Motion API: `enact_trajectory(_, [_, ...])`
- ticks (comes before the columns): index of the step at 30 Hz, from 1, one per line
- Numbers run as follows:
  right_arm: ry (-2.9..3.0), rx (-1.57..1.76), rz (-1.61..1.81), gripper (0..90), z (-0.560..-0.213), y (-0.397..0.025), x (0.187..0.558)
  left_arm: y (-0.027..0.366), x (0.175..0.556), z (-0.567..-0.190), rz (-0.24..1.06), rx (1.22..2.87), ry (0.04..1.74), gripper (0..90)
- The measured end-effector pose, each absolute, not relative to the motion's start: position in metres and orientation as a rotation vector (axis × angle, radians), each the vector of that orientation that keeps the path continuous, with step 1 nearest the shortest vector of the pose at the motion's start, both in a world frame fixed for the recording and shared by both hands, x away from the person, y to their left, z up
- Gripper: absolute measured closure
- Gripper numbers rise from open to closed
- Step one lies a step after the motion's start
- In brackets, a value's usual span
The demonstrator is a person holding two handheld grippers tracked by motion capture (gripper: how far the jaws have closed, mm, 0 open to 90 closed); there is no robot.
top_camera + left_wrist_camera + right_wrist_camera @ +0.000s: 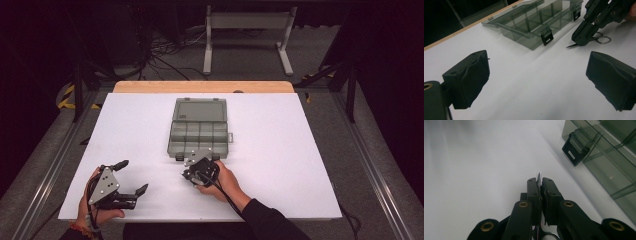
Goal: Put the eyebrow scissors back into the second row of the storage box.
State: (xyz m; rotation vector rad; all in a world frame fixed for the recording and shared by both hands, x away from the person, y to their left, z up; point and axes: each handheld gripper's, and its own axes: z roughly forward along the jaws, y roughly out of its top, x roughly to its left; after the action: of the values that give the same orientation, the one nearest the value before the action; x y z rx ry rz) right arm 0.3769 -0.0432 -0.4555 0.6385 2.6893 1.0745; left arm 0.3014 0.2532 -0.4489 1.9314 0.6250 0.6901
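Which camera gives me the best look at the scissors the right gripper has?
The left gripper view: the scissors show side-on, blade tip and finger loops both clear, in the right gripper. The right gripper view gives just the blade tip between the shut jaws. In the high view the right gripper covers them.

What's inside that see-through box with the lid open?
The box has divider walls making small compartments, and those visible look empty. The right gripper, shut on small scissors, covers part of its front edge in the high view, so that corner stays hidden.
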Motion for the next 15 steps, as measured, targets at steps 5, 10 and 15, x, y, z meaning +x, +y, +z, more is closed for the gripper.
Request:
enact_trajectory(5, [2.665, 0.639, 1.100, 86.0, -0.448, -0.050, 0.376, 0.254, 0.301, -0.449, 0.688, 1.931, 0.623, 6.0])
enact_trajectory(10, [2.616, 0.635, 1.146, 86.0, -0.436, -0.061, 0.373, 0.254, 0.301, -0.449, 0.688, 1.932, 0.624, 6.2])
enact_trajectory(15, [2.574, 0.617, 1.179, 86.0, -0.425, -0.071, 0.370, 0.253, 0.301, -0.448, 0.689, 1.937, 0.621, 6.2])
